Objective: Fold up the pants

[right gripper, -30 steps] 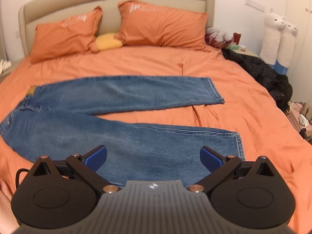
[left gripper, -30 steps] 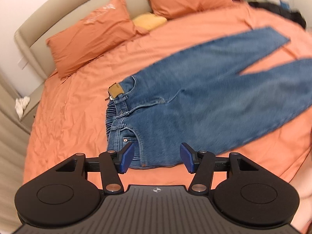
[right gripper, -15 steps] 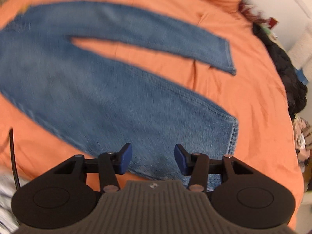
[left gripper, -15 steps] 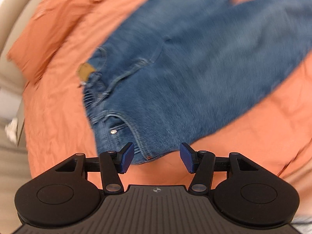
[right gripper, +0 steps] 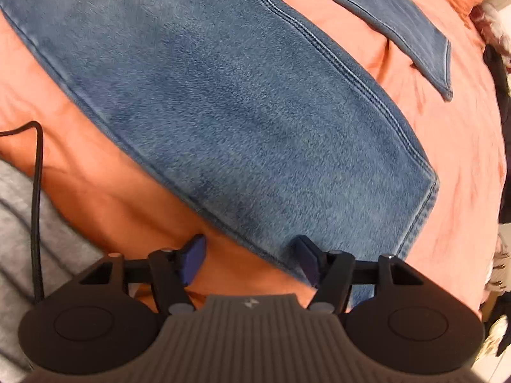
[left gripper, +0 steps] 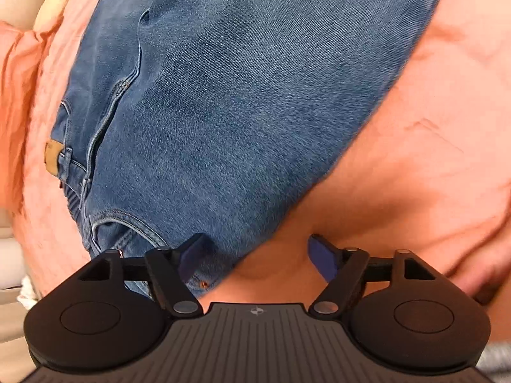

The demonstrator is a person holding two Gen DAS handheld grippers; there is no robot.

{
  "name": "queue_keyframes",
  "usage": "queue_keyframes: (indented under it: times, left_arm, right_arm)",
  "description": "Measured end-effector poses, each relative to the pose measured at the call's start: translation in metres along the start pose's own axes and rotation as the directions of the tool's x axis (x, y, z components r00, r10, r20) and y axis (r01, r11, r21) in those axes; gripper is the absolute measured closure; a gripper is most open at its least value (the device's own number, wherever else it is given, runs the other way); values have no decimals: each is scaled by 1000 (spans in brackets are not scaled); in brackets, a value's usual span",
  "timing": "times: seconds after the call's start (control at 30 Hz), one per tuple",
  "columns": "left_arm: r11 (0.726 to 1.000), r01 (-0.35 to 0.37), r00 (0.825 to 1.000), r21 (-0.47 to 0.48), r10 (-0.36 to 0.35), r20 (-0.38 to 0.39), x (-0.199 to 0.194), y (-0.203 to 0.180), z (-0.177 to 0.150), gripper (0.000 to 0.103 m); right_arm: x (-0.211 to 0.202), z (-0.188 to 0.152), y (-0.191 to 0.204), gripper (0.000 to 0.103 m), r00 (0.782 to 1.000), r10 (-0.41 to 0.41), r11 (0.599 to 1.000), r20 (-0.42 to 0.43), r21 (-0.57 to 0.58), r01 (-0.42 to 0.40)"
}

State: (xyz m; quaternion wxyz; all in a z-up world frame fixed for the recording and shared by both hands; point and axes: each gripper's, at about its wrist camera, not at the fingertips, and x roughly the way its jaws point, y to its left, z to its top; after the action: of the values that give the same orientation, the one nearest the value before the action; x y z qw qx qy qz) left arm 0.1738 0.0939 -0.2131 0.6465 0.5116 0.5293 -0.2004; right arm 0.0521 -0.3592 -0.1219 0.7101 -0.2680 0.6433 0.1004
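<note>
On the orange bedsheet [left gripper: 431, 146] I am seeing the jeans [left gripper: 242, 95] lying flat, waistband and brown leather patch [left gripper: 51, 156] toward the left of the left wrist view, both legs running away to the right. Left gripper [left gripper: 257, 260]: I am pointing it steeply down over the near hip corner; its jaws are opening wide, the denim edge sitting between the blue pads, unpressed. Right gripper [right gripper: 250, 260]: I am pointing it down over the near leg's lower edge beside the hem [right gripper: 421, 217]; its jaws are opening, standing at middling width, right pad over denim, left over sheet, nothing clamped. Black cable [right gripper: 36, 210]: trailing across grey fabric [right gripper: 19, 229] at lower left.
</note>
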Motion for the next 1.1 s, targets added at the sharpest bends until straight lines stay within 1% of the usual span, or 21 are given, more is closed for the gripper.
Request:
queue_keyframes:
  times: [0.07,0.13,0.17,0.2,0.23,0.3,0.37,0.4,0.47,0.57,0.6,0.67,0.7,0.77,0.87,0.97,1.03,1.1]
  left_arm:
    - [1000,-31,999,-4,31,14,1,-3,-1,12]
    - [998,-66,997,-9,67,30,-2,-7,-5,17]
    - [997,-80,996,-15,80,38,-4,-10,-7,36]
    - [993,-113,992,-21,114,46,-7,-12,-10,64]
    - [988,-152,987,-26,154,56,-10,-15,-10,66]
    - [983,-165,981,-83,173,92,-20,-12,-15,76]
    - [970,-186,967,-157,209,147,-36,-5,-23,79]
    - [959,-192,957,-209,230,178,-47,1,-28,79]
    - [936,-195,941,-295,263,214,-69,15,-29,80]
    - [893,-216,909,-395,331,252,-105,41,-28,80]
    - [879,-215,902,-426,346,258,-115,52,-23,81]
    - [847,-191,895,-496,358,267,-134,79,-20,81]
    - [830,-180,891,-528,365,270,-143,92,-17,82]
    - [806,-175,885,-565,380,269,-157,111,-8,82]
    - [783,-162,886,-601,383,261,-159,148,12,82]
    - [779,-179,890,-601,388,238,-141,178,36,82]
    - [775,-196,889,-601,399,225,-134,186,49,82]
    - [767,-202,891,-609,403,211,-120,204,64,82]
  right_arm:
    - [2,0,4,47,1000,-21,1000,13,3,21]
    - [-1,-2,9,58,999,-45,999,29,-5,45]
    - [-5,-2,10,72,997,-63,998,38,-9,64]
    - [-9,-3,12,81,995,-82,997,51,-12,82]
    - [-15,-4,13,84,994,-90,996,67,-9,90]
    - [-29,-7,16,91,986,-128,992,107,3,128]
    - [-48,-9,16,95,970,-182,983,159,25,180]
    - [-59,-9,15,96,961,-207,978,185,46,202]
    - [-80,-5,11,98,937,-265,964,227,87,251]
    - [-116,6,6,101,883,-370,928,288,144,342]
    - [-127,11,0,102,864,-400,916,305,171,364]
    - [-146,25,-13,102,831,-450,892,326,210,401]
    - [-151,33,-20,103,819,-471,881,329,221,418]
    - [-161,51,-32,103,798,-503,863,330,239,445]
    - [-164,78,-50,103,786,-533,845,314,249,474]
    - [-149,115,-71,103,781,-551,833,295,241,498]
    - [-133,142,-84,103,775,-565,824,282,234,516]
    - [-118,169,-94,103,776,-570,821,271,232,522]
